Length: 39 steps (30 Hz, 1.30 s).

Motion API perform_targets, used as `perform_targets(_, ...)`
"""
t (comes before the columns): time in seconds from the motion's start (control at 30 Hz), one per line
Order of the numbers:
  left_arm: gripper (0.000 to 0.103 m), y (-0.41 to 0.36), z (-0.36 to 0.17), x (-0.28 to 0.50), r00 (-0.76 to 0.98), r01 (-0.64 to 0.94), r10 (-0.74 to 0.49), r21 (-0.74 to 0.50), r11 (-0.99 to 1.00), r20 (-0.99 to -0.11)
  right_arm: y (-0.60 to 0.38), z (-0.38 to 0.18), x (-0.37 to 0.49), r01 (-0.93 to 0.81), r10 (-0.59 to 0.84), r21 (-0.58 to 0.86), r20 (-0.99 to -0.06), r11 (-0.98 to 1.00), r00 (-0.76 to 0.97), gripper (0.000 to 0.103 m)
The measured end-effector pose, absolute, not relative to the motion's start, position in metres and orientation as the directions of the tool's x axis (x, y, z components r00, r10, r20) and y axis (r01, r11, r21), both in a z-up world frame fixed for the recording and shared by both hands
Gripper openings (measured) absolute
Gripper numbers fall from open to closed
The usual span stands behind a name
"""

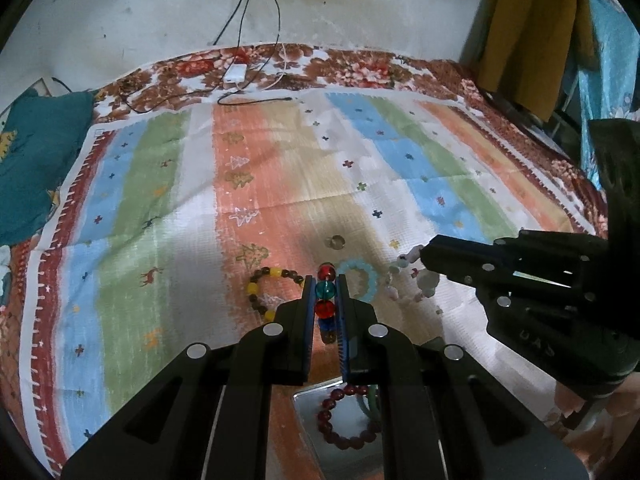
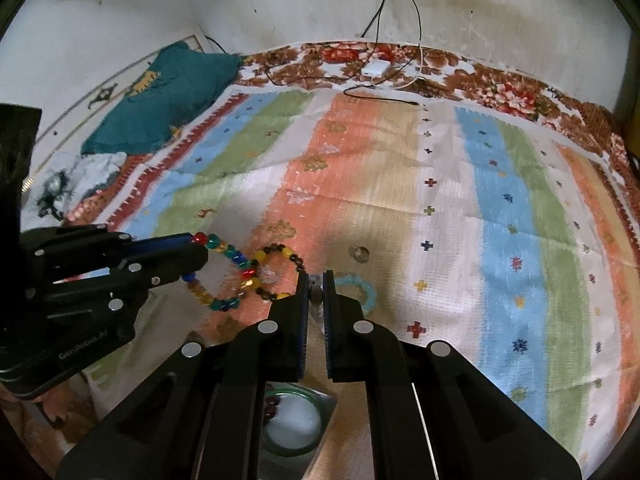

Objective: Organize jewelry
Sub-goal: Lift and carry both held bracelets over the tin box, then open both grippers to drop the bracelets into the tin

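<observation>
My left gripper (image 1: 325,280) is shut on a multicoloured glass bead bracelet (image 1: 325,309), which hangs from its tips above the cloth; the right wrist view shows that bracelet (image 2: 224,276) dangling as a loop from the left gripper (image 2: 200,248). My right gripper (image 2: 317,276) is shut on a pale white-and-pink bead bracelet (image 1: 408,280), which hangs from the right gripper (image 1: 424,256). On the cloth lie a brown-and-yellow bead bracelet (image 1: 272,292), a light blue bracelet (image 1: 360,280) and a small ring (image 1: 336,242). A metal tray (image 1: 308,400) below the fingers holds a dark red bead bracelet (image 1: 344,420) and a green bangle (image 2: 294,420).
A striped cloth (image 1: 280,184) covers a bed with a floral sheet. A white charger with cables (image 1: 236,74) lies at the far edge by the wall. A teal pillow (image 1: 36,160) sits at the left. Clothes hang at the far right (image 1: 532,32).
</observation>
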<state>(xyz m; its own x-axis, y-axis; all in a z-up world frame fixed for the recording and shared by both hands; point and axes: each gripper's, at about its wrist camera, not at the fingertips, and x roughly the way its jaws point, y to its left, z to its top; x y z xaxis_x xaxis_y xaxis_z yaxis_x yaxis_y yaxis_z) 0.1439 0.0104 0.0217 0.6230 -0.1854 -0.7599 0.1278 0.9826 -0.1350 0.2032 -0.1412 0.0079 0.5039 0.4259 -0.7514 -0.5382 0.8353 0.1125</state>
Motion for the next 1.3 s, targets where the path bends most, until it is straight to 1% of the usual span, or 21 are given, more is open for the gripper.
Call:
perform_targets(0.17,0.009,0.011,0.028,0.135,0.638,0.134,-0.189,-0.134,0.982,-0.746,-0.151,0.014,0.200,-0.532,0.454,0.147,-0.731,0.834,0.510,0.008)
perform_targets(0.47,0.009,0.005,0.032,0.117,0.646,0.161,-0.209,-0.137,0.977,-0.734,-0.161,0.025,0.181,-0.534,0.479,0.162,-0.697,0.830,0.534,0.008)
perform_targets(0.87,0.009,-0.003,0.031,0.088,0.651,0.184,-0.228,-0.141,0.973,-0.724,-0.164,0.023,0.150,-0.570,0.509,0.172,-0.695,0.803,0.508,0.008)
perform_targets(1.3,0.009,-0.008,0.021,0.076,0.621,0.195,-0.228,-0.134,0.972,-0.750,-0.160,0.013,0.132,-0.587,0.509,0.173,-0.719,0.791,0.474,0.008)
